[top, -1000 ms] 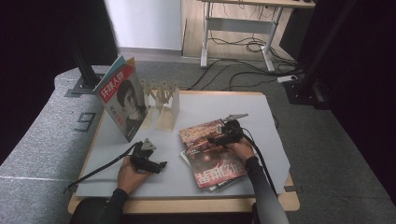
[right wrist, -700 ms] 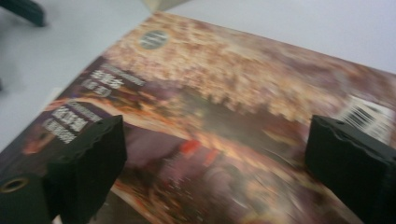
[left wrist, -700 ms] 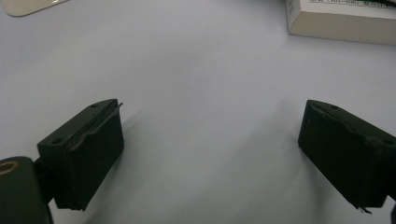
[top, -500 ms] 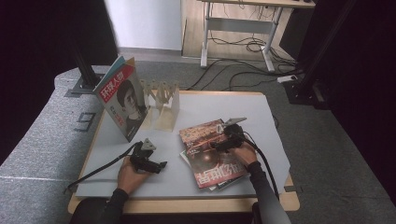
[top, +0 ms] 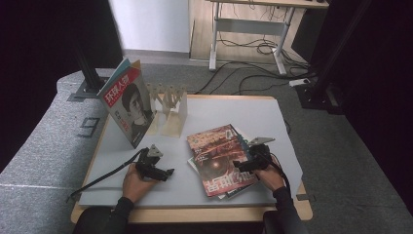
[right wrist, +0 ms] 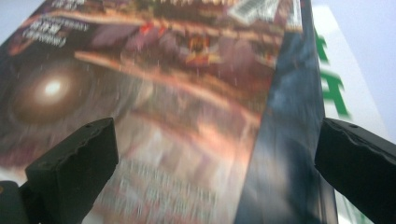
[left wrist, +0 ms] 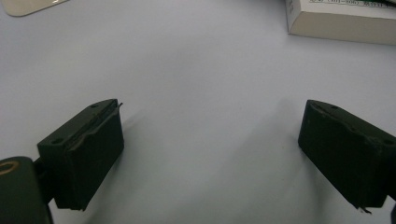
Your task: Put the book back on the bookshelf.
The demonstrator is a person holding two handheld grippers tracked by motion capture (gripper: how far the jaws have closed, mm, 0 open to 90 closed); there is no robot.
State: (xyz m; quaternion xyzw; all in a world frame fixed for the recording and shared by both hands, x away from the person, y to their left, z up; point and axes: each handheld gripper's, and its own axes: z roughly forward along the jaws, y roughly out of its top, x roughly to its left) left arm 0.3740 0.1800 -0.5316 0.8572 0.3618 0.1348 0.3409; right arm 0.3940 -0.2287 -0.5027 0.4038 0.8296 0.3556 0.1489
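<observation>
Right gripper (top: 242, 165) stood wide, jaws just opened, nothing clamped. Red magazine (top: 217, 158) lay flat beneath and ahead of it, long axis running away from jaws. Left gripper (top: 163, 171) wide, over bare table (top: 234, 114).

The top magazine (top: 214, 158) is printed in dark red and brown, with a pale glowing spot and red characters at its lower edge; beneath it, a white cover with green lettering (right wrist: 334, 88) is seen. The upright magazine (top: 127, 105) is marked with a red banner and white characters. The table (top: 234, 114) is coloured pale grey-white, the rack (top: 170, 105) light wood, and both grippers (top: 238, 165) (top: 168, 173) black.
</observation>
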